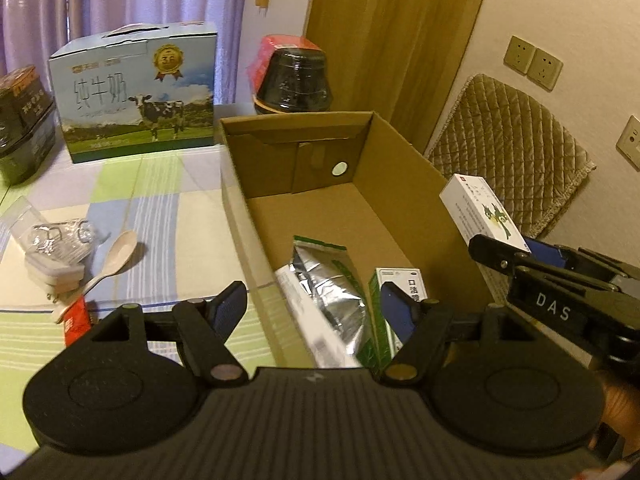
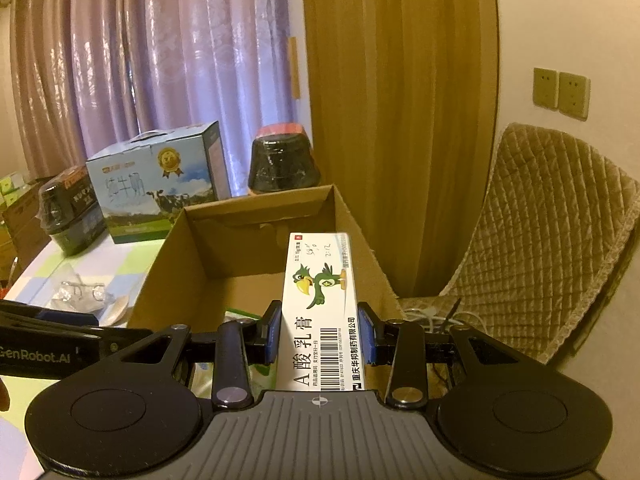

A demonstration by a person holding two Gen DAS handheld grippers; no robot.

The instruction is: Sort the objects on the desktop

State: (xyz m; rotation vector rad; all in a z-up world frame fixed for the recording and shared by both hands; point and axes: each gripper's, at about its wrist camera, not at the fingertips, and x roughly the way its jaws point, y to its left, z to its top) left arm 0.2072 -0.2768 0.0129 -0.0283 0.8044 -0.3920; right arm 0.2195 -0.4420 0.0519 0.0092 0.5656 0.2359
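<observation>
An open cardboard box [image 1: 400, 168] [image 2: 176, 264] stands on the checked tablecloth. Inside it lie a silver foil pouch [image 1: 332, 284] and a small green-and-white carton [image 1: 396, 280]. My right gripper [image 2: 319, 330] is shut on a white ointment box with a green bird [image 2: 320, 304] [image 1: 484, 210], held above the cardboard box's right wall. My left gripper [image 1: 314, 306] hovers open over the box's near left corner, holding nothing. On the cloth to the left lie a beige spoon [image 1: 112, 258], a clear plastic pack [image 1: 52, 248] and a small red packet [image 1: 76, 320].
A blue milk carton with a cow [image 1: 136, 92] stands behind the cardboard box, flanked by dark wrapped tubs [image 1: 292, 76] [image 1: 24, 120]. A quilted chair [image 1: 508, 152] stands right of the table, against a wall with sockets. Curtains hang behind.
</observation>
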